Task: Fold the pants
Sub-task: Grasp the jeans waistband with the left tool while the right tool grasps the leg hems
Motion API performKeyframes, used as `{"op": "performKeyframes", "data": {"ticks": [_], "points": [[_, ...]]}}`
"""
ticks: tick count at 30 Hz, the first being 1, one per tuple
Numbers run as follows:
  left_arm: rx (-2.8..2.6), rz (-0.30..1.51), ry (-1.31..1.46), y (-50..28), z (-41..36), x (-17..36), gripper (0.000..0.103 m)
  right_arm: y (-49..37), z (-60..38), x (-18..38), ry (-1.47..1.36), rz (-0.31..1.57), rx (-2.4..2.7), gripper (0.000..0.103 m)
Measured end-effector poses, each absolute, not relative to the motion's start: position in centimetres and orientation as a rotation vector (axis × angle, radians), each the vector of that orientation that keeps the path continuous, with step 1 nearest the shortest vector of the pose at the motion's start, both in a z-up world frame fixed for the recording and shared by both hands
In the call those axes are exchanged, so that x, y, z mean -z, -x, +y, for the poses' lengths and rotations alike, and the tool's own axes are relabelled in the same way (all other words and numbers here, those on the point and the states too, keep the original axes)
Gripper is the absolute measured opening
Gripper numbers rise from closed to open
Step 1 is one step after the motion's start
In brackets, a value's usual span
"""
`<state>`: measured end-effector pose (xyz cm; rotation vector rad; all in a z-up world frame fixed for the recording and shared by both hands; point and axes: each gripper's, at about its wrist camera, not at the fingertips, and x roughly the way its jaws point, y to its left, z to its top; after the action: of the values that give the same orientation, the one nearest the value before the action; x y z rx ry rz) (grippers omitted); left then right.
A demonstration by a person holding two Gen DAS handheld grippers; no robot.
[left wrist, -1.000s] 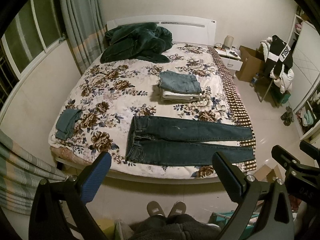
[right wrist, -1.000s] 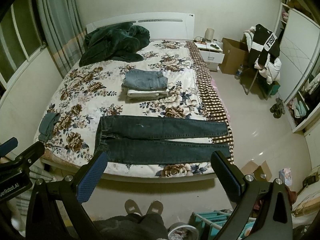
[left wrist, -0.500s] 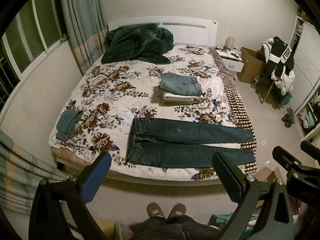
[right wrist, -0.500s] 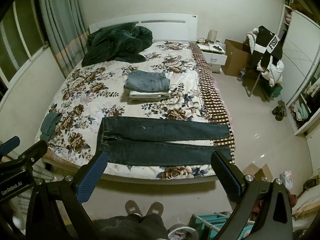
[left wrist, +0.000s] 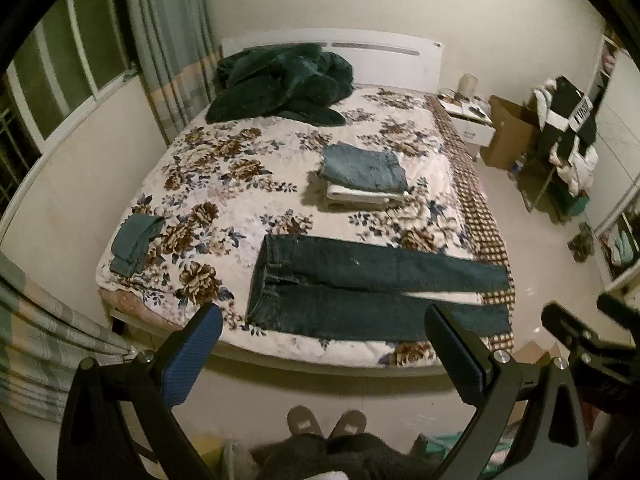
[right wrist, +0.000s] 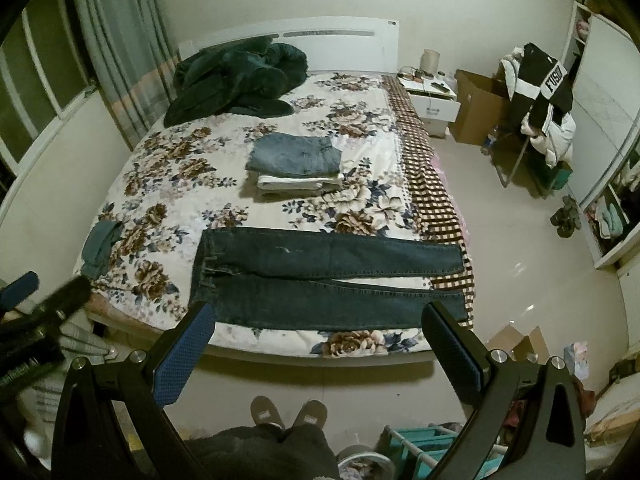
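Dark blue jeans (left wrist: pixel 360 284) (right wrist: pixel 316 276) lie flat across the near end of the bed, waistband to the left, legs stretched to the right. My left gripper (left wrist: pixel 324 344) hovers open in front of the bed's near edge, well short of the jeans, with nothing between its fingers. My right gripper (right wrist: pixel 320 340) is also open and empty, held off the bed at the same distance. Each gripper shows at the edge of the other's view. A stack of folded pants (left wrist: pixel 364 176) (right wrist: pixel 298 164) sits mid-bed.
The bed (left wrist: pixel 224 184) has a floral cover. A dark green blanket (left wrist: pixel 280 84) is heaped at the headboard. A small folded teal cloth (left wrist: pixel 134 242) lies at the bed's left edge. A person's slippers (right wrist: pixel 288 412) stand on the floor below. A nightstand (right wrist: pixel 432 96), cardboard box and clothes-laden chair stand right.
Both grippers have edged slightly closer to the bed and tilted a little. The jeans and the stack have not moved. Both grippers stay open.
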<state>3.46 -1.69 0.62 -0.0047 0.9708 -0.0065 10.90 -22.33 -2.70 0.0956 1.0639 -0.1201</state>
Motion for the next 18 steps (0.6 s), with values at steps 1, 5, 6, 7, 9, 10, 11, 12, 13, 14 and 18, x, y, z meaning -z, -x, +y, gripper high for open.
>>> {"op": "performKeyframes", "data": {"ticks": [1,5,6,7,9,10,11,12,13,14,18], "points": [[-0.009,0.960,0.016,-4.0,-1.6,0.0,0.103,-11.3,-23.0,3.5,-0.107,1.066,0.123,0.103],[-0.122,0.911,0.016,-7.8,-1.2,2.6,0.103,-13.7,-26.2,7.6,-0.138,1.061,0.176,0.103],[-0.145,0.913,0.018,-9.0,-1.0,3.5,0.103,-14.8,-27.1,9.0,-0.140,1.062,0.211,0.103],[-0.163,0.914,0.029,-10.4,-0.7,4.6,0.103,-15.8,-28.2,10.5,-0.148,1.067,0.234,0.103],[-0.205,0.944,0.043,-13.4,-0.2,7.1,0.103,-18.0,-30.2,13.3,-0.180,1.072,0.282,0.103],[-0.208,0.970,0.056,-15.0,0.2,8.5,0.103,-19.3,-31.4,15.0,-0.202,1.090,0.315,0.103],[-0.215,0.990,0.066,-16.3,0.5,9.7,0.103,-20.7,-32.7,16.8,-0.238,1.103,0.337,0.103],[-0.233,1.024,0.071,-17.9,0.8,11.4,0.103,-22.0,-34.0,18.6,-0.272,1.111,0.366,0.103],[-0.233,1.074,0.087,-19.8,1.1,13.4,0.103,-23.2,-35.3,20.5,-0.298,1.120,0.400,0.103],[-0.232,1.109,0.109,-21.5,1.5,15.2,0.103,-24.4,-36.3,22.2,-0.324,1.132,0.422,0.103],[-0.288,1.234,0.159,-28.9,2.5,23.5,0.103,-29.5,-40.2,30.1,-0.417,1.171,0.531,0.103]]}}
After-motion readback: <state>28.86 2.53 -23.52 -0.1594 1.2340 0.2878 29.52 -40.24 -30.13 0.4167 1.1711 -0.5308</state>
